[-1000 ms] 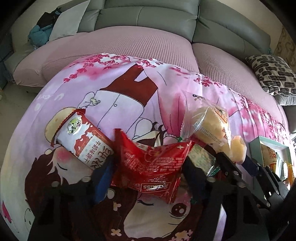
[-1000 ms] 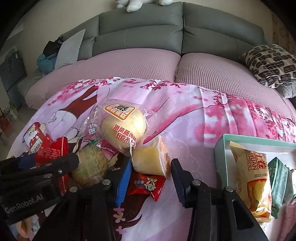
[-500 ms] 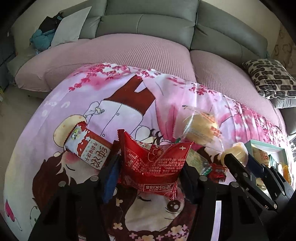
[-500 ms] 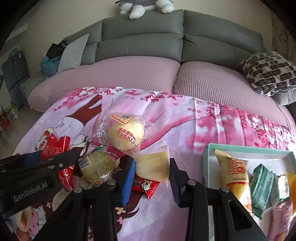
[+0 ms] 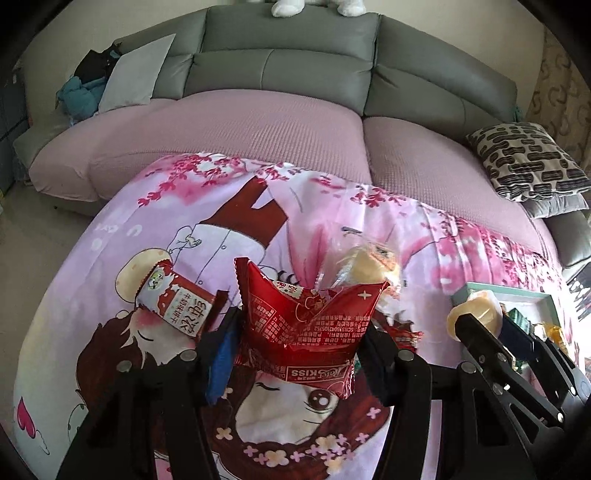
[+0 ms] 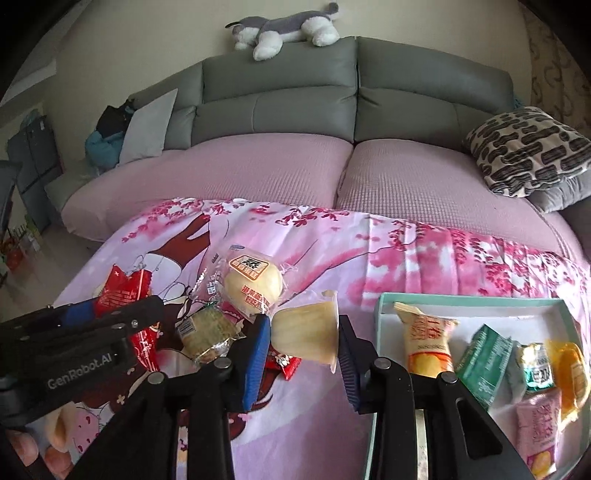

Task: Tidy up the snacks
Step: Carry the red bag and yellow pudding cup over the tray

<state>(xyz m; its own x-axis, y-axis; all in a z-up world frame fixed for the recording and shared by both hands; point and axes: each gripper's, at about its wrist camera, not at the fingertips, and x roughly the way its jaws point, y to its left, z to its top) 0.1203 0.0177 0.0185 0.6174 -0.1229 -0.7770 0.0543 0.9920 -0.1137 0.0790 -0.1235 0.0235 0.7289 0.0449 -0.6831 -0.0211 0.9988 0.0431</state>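
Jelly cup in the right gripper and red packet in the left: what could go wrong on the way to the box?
1. The right gripper pinches the smooth, tapered jelly cup sideways; it could squirt out.
2. The left gripper crumples the red packet, so the soft foil may slip.
3. The teal box already holds several snacks; a drop could land on them or catch its rim.

The red snack packet (image 5: 306, 325) covered whatever lay right behind it, and its small print was too tiny to read. In the right wrist view the teal tray (image 6: 384, 299) ran off the right edge, so its far snacks were cut. The pink packet (image 6: 535, 428) inside got clipped too, label unreadable. The stuffed toy (image 5: 314, 5) was chopped at the top edge.
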